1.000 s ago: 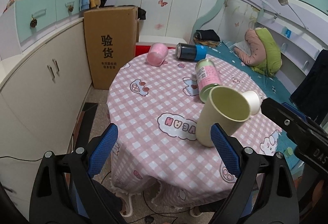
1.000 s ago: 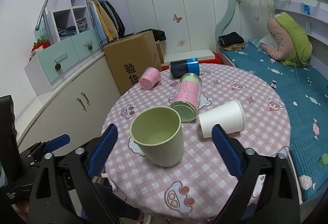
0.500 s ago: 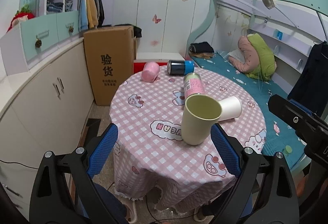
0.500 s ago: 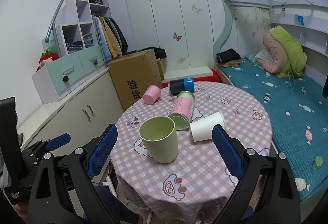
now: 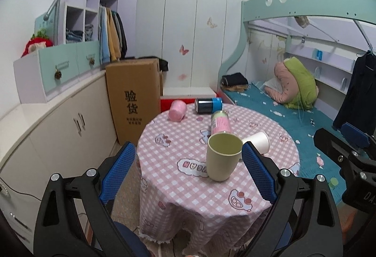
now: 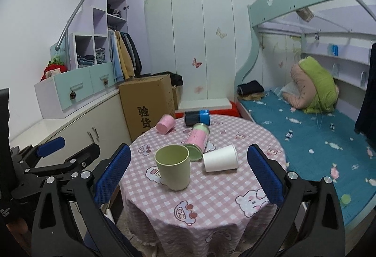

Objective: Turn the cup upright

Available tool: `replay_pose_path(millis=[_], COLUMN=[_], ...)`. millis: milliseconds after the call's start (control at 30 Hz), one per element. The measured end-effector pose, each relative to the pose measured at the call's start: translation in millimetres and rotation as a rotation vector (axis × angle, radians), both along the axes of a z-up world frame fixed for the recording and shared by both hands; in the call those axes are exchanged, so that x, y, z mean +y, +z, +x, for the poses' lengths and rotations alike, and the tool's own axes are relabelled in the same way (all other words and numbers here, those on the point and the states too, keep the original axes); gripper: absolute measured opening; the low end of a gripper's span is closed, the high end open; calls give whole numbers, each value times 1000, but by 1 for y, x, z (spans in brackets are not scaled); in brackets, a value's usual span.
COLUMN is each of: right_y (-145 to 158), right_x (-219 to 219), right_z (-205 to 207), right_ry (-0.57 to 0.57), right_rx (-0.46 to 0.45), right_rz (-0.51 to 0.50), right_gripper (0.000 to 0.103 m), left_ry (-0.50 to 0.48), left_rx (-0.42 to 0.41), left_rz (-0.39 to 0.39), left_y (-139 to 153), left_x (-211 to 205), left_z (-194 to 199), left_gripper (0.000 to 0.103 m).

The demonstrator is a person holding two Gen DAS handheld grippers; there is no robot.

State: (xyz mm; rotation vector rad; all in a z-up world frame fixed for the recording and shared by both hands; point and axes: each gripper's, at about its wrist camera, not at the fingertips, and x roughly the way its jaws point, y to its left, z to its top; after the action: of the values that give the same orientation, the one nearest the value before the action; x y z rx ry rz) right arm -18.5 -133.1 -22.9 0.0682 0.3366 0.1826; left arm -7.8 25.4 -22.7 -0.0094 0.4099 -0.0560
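We see green cup [image 5: 223, 159] upright on bench [image 5: 188, 186], ahead btwn left gripper [image 5: 188, 177] fingers; both grippers spread, right gripper [image 6: 188, 174] empty too.

White wardrobe [image 5: 195, 36], teal bunk bed [image 6: 305, 120], cardboard box [image 5: 132, 97].

cardboard box [image 5: 132, 102], bunk bed [image 6: 312, 137], wardrobe [image 6: 199, 50]

A child's bedroom at home: a bunk bed [image 6: 305, 125] beside the butterfly-stickered wardrobe [image 6: 202, 50], clothes [image 6: 122, 55] hanging on its other side
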Motion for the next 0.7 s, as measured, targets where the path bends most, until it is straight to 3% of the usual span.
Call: replay_pose_path(millis=[700], right_y=[7], right_x=[-3], right_z=[-17], right_ry=[4], right_rx=[-59], right_rz=[-2], right_gripper=[96], left_ry=[-23], left_rx=[-73], left_rz=[14], left_y=[9], left_x=[-11], left_z=[-15], left_gripper=[94])
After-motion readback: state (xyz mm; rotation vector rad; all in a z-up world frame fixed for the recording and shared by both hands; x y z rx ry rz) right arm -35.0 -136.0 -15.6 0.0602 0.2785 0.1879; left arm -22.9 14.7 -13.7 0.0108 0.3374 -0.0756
